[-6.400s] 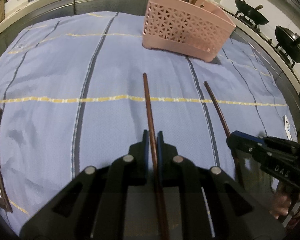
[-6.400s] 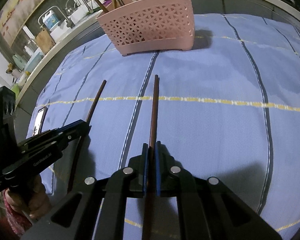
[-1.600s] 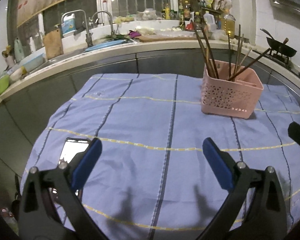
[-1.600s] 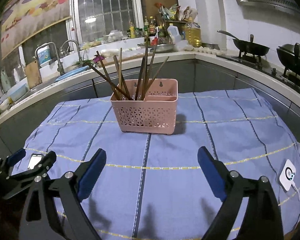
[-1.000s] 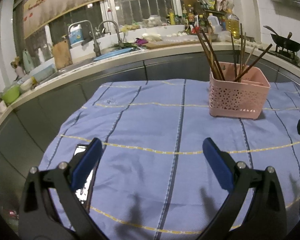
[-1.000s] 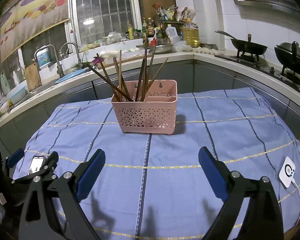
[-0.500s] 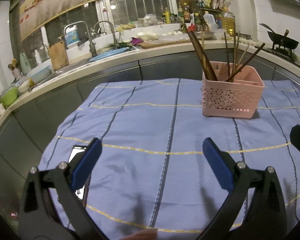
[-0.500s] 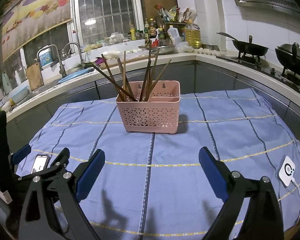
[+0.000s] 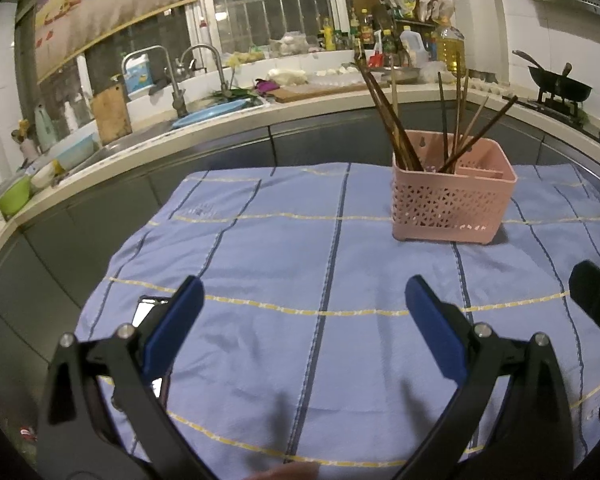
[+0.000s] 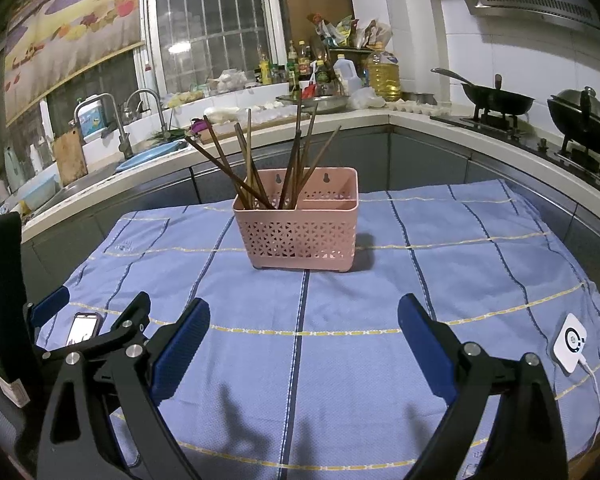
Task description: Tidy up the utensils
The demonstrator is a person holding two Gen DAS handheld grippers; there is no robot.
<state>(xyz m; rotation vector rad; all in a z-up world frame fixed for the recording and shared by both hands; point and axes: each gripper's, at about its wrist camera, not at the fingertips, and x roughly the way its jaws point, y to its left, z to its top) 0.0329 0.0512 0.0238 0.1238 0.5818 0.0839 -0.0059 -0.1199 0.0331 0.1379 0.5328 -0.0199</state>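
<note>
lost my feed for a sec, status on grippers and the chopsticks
Left gripper open, empty. Right gripper open, empty. Chopsticks standing in pink basket. Phone on cloth, not in the way.

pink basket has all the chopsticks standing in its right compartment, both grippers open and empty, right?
Not quite: the chopsticks stand in the left compartment of the pink basket; the right one looks empty, as the right wrist view shows. The rest holds: the left gripper and right gripper are both open and empty.
</note>
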